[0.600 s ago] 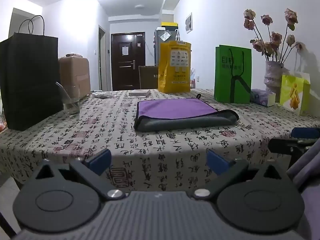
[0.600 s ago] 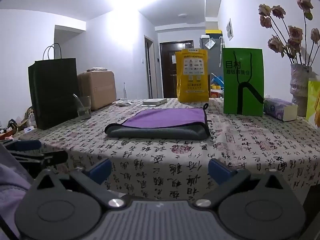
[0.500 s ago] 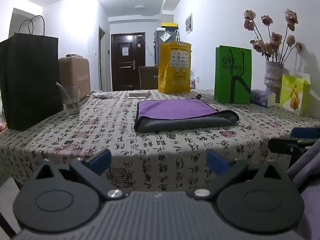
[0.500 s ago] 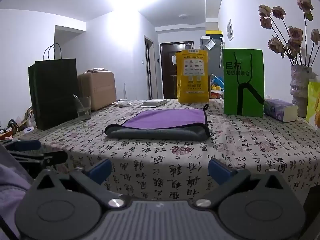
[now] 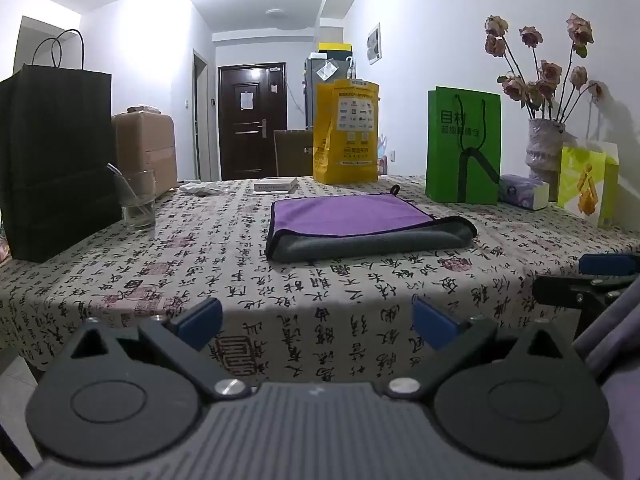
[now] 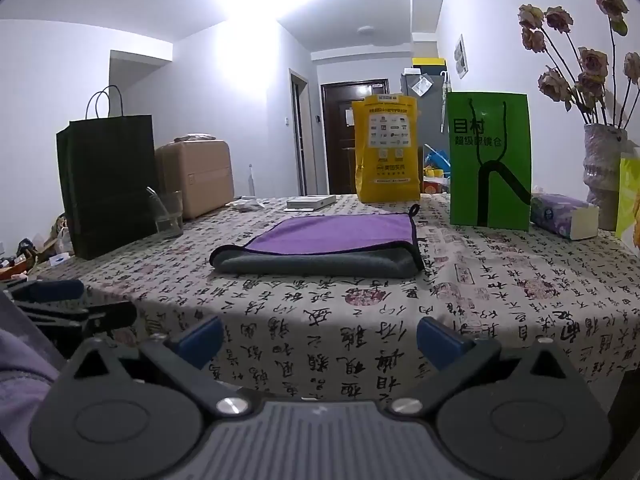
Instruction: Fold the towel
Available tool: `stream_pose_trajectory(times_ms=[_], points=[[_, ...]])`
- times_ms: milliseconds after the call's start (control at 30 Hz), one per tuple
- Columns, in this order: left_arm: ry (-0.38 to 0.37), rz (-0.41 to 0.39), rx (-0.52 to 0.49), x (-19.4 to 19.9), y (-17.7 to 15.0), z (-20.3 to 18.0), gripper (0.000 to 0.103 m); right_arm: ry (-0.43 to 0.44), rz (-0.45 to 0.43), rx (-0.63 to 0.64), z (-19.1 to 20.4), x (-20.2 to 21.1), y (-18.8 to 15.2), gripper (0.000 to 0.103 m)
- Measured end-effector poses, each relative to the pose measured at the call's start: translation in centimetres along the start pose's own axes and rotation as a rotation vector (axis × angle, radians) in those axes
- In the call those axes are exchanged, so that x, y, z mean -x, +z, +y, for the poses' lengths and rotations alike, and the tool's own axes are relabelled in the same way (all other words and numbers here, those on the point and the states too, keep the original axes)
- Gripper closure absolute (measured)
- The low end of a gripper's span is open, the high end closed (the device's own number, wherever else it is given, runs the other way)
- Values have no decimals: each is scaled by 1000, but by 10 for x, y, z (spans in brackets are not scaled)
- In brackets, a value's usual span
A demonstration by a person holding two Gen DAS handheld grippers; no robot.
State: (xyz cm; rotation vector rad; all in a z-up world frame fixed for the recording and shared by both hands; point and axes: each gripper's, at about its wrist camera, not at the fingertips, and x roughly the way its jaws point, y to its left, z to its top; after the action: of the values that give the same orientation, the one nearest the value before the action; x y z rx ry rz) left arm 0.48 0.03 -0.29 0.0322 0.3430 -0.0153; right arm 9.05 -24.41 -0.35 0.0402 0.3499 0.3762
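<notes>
From the left wrist, the left gripper (image 5: 316, 322) hangs spread before the table's near edge, the folded purple-and-grey microfibre towel (image 5: 360, 222) lying beyond on the calligraphy-print tablecloth (image 5: 200, 264). From the right wrist, the right gripper (image 6: 320, 340) is likewise spread and empty, the towel (image 6: 324, 244) far ahead.

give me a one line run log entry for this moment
left gripper open, empty | right gripper open, empty | folded purple-and-grey towel on patterned tablecloth

We see tall black paper bag (image 5: 56, 160) w/ clear drinking glass (image 5: 136, 200) beside it, glossy green paper bag (image 5: 464, 144), yellow paper bag (image 5: 346, 132) at back, on calligraphy-print tablecloth (image 5: 200, 264).
</notes>
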Motion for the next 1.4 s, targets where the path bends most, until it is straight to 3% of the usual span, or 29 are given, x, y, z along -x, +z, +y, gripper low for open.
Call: stream_pose_trajectory(times_ms=[1400], points=[[-16, 28, 4, -4, -2, -4, 0, -4, 27, -17, -1, -4, -4, 0]])
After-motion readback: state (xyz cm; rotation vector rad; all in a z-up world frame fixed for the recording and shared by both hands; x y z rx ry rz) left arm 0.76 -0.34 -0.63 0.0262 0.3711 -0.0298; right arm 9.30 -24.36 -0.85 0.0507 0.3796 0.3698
